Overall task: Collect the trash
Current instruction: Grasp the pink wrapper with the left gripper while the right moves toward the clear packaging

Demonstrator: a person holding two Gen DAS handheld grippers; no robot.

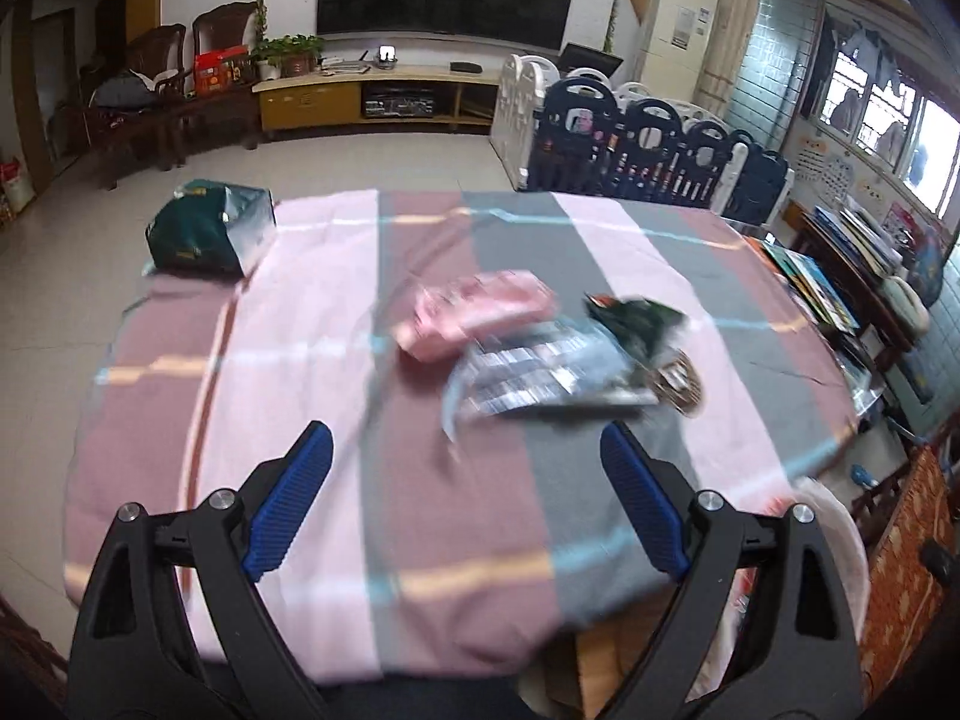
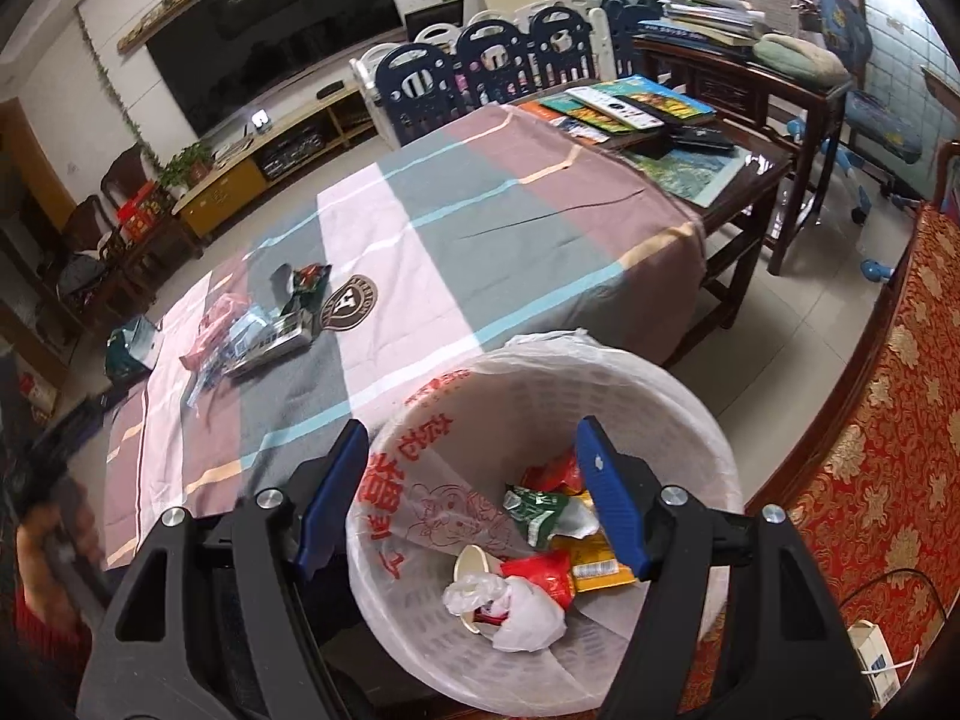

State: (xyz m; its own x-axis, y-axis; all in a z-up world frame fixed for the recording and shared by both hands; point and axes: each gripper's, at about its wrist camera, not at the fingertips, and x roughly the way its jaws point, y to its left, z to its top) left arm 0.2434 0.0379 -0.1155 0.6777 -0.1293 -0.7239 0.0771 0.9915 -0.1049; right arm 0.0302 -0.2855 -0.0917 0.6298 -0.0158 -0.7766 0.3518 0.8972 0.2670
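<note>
On the striped tablecloth lies a small pile of trash: a pink wrapper, a silver wrapper and a dark green wrapper. A dark green bag sits at the far left corner. My left gripper hovers just short of the pile, open, with nothing between its blue pads. My right gripper hangs open and empty over the white bin, which holds a paper cup, bags and wrappers. The right wrist view also shows the pile and the green bag.
Books and a remote cover the table's far right end. A blue and white playpen fence stands beyond the table. A red patterned sofa runs beside the bin. A person's hand shows blurred at the left edge.
</note>
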